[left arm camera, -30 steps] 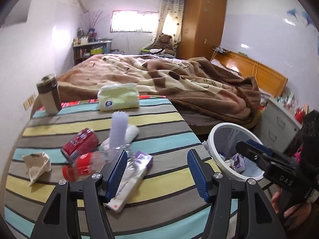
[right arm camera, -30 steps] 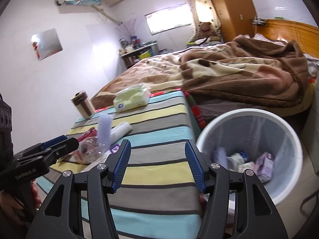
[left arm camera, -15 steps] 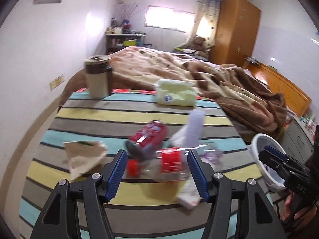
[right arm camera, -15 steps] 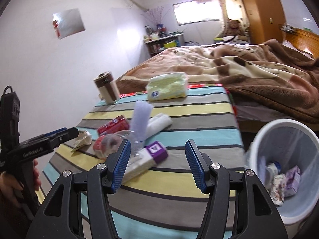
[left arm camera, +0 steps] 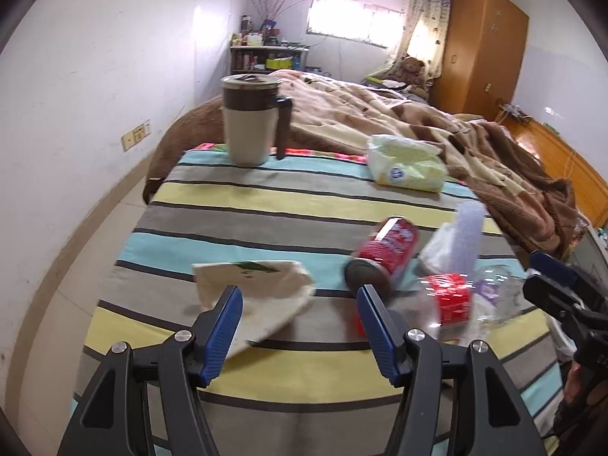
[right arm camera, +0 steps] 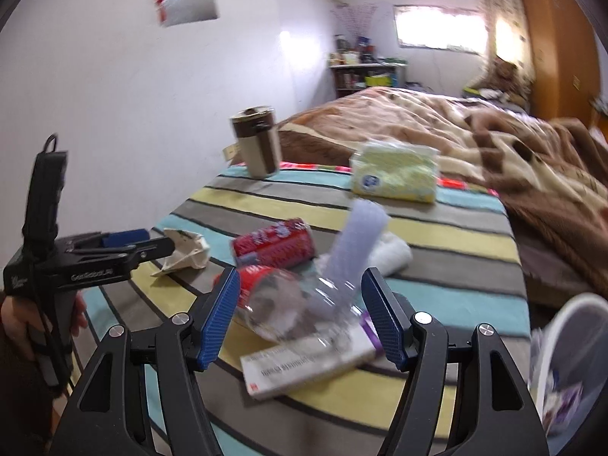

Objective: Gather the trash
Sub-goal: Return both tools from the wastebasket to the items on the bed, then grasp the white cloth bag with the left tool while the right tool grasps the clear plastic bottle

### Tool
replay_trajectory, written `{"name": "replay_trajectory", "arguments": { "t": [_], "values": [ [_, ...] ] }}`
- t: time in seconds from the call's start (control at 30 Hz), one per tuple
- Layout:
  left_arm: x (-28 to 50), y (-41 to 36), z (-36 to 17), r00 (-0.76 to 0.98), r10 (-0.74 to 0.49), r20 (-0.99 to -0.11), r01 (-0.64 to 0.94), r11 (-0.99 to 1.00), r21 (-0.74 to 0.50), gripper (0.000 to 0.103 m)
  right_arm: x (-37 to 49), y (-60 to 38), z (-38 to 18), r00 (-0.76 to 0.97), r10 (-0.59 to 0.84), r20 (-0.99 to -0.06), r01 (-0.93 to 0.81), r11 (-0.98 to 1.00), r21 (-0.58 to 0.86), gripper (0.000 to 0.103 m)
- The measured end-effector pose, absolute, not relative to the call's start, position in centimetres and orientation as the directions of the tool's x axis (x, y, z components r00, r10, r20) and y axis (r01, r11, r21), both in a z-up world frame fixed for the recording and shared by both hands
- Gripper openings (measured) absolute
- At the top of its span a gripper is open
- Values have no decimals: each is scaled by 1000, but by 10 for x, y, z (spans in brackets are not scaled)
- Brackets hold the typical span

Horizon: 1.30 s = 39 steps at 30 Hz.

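Trash lies on the striped table [left arm camera: 266, 205]. My left gripper [left arm camera: 300, 326] hangs open just short of a crumpled paper wrapper [left arm camera: 250, 285], whose near corner reaches the left finger. A red can [left arm camera: 383, 250] and a clear bottle with a red label [left arm camera: 452, 300] lie to its right. My right gripper [right arm camera: 302, 319] is over the clear bottle [right arm camera: 288, 304]; its jaws are opening and the bottle shows between them, untouched by the pads. A white box with a purple end [right arm camera: 304, 364] lies under the bottle. The left gripper [right arm camera: 152, 247] points at the wrapper [right arm camera: 186, 250].
A brown and beige mug [left arm camera: 250, 121] and a yellow tissue pack [left arm camera: 406, 167] stand at the table's far edge. A frosted tube [right arm camera: 359, 243] and a white roll [right arm camera: 391, 252] lie behind the bottle. The white bin [right arm camera: 570, 361] stands right of the table. The bed is beyond.
Both views swung left, away from the bin and onto the table. The left gripper came up to the crumpled wrapper. The right gripper came over the clear bottle and its jaws widened.
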State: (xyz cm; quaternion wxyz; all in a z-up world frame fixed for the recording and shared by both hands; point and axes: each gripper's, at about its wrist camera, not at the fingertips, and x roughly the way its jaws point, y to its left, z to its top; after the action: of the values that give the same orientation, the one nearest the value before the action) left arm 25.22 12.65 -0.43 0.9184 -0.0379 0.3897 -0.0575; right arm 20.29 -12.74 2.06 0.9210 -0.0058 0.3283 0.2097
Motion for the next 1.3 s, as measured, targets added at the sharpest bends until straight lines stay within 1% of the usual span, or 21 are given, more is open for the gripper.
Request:
{"name": "replay_trajectory", "arguments": {
  "t": [0.07, 0.17, 0.3, 0.53, 0.63, 0.73, 0.93, 1.03, 1.1, 1.3],
  "values": [
    [259, 134, -6, 688, -129, -714, 74, 991, -107, 63, 211, -119, 20, 688, 376, -620, -408, 908, 97, 68],
    [268, 142, -8, 686, -120, -718, 77, 993, -92, 63, 223, -112, 15, 632, 410, -658, -449, 886, 120, 68],
    [283, 149, -9, 675, -107, -730, 91, 994, -61, 63, 231, -101, 7, 574, 408, -710, -495, 863, 96, 68],
    [302, 149, -17, 654, -126, -746, 170, 985, -17, 63, 221, -88, 7, 497, 427, -755, -583, 809, 74, 68],
    [310, 150, -28, 621, -130, -773, 186, 983, -16, 63, 210, -80, 4, 468, 408, -784, -615, 788, 43, 68],
    [311, 151, -34, 613, -122, -781, 198, 980, 2, 63, 204, -75, 1, 459, 387, -800, -628, 778, 17, 68],
    [312, 157, -48, 566, -117, -816, 199, 980, -2, 63, 205, -67, -9, 435, 368, -822, -624, 781, 20, 68],
    [310, 157, -55, 544, -136, -828, 210, 977, -22, 63, 200, -61, -14, 418, 366, -831, -632, 775, 23, 68],
    [306, 158, -55, 546, -147, -825, 210, 977, -35, 63, 196, -58, -17, 427, 353, -832, -627, 779, 9, 64],
    [299, 157, -56, 536, -189, -823, 220, 972, -80, 63, 182, -69, -16, 468, 348, -813, -579, 815, 16, 64]
  ]
}}
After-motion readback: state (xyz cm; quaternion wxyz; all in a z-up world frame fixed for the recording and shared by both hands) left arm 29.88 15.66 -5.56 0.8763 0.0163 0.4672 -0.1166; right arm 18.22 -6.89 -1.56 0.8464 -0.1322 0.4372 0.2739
